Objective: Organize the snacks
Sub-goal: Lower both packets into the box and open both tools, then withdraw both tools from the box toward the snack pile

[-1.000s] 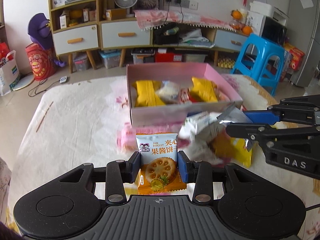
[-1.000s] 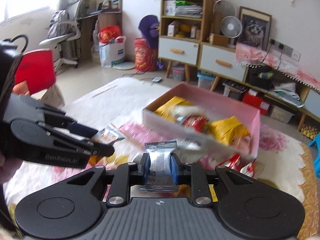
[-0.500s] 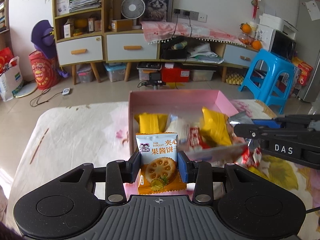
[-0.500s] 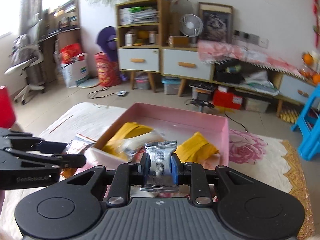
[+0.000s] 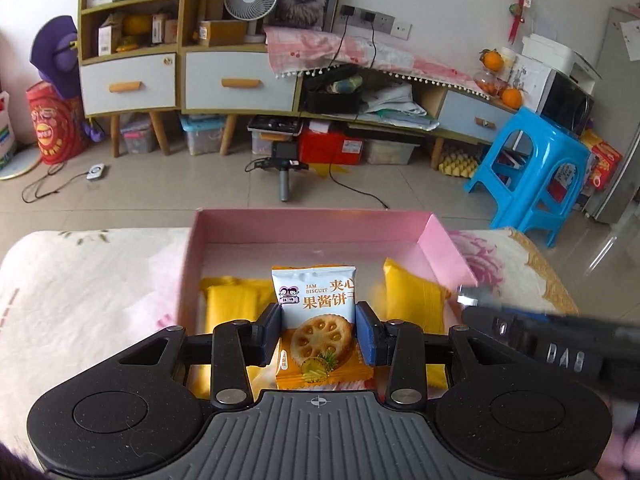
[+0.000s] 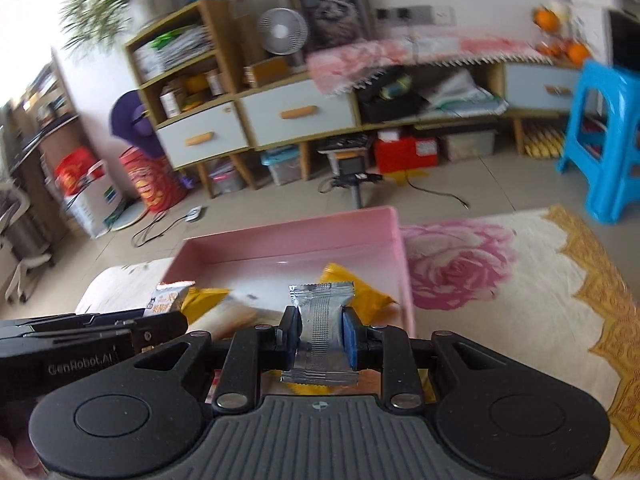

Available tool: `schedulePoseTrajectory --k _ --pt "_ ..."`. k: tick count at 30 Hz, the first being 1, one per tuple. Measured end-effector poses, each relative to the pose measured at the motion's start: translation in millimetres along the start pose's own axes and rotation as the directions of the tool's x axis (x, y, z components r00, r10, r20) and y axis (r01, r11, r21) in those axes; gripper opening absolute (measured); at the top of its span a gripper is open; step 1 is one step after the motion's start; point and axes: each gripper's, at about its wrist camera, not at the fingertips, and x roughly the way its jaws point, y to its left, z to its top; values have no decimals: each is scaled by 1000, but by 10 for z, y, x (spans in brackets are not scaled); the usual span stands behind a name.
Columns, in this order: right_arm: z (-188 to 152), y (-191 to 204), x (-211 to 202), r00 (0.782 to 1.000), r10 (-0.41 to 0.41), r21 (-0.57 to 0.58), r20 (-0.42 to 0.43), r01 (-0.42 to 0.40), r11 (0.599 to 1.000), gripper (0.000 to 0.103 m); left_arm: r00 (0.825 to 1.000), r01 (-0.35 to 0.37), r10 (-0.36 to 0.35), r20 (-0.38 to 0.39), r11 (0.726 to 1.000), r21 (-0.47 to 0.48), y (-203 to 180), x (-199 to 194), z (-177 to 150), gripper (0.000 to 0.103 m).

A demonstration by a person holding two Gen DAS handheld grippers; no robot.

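Observation:
My left gripper (image 5: 317,334) is shut on a jam biscuit packet (image 5: 315,312), white above and orange below, held over the pink box (image 5: 312,220). Yellow snack packs (image 5: 230,308) lie inside the box. My right gripper (image 6: 320,338) is shut on a silver foil snack packet (image 6: 322,320), also held over the pink box (image 6: 396,240). The right gripper shows at the right of the left wrist view (image 5: 464,300). The left gripper shows at the left of the right wrist view (image 6: 176,320) with the biscuit packet (image 6: 168,298).
The box stands on a cream cloth with pink roses (image 6: 460,264) and a gold border (image 6: 612,320). Beyond the table edge are the tiled floor, a blue stool (image 5: 532,172) and low cabinets (image 5: 180,80).
Both grippers have moved forward with their packets, from in front of the box to over its inside. The box looks nearer and lower in both views.

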Motion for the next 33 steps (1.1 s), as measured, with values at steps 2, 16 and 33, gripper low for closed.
schedulePoseTrajectory --k 2,16,33 --pt "-14 -38 20 1000 -6 18 -9 6 1000 14 1000 7 -7 1 1000 -2 -54 76 45 37" --pt "19 -70 -11 1000 -16 2 -1 16 1000 26 999 -29 29 -14 999 -27 -252 340 111 50" --pt "28 -15 -266 999 -27 -43 31 28 999 58 998 -61 61 -4 998 27 -92 -168 -95 68"
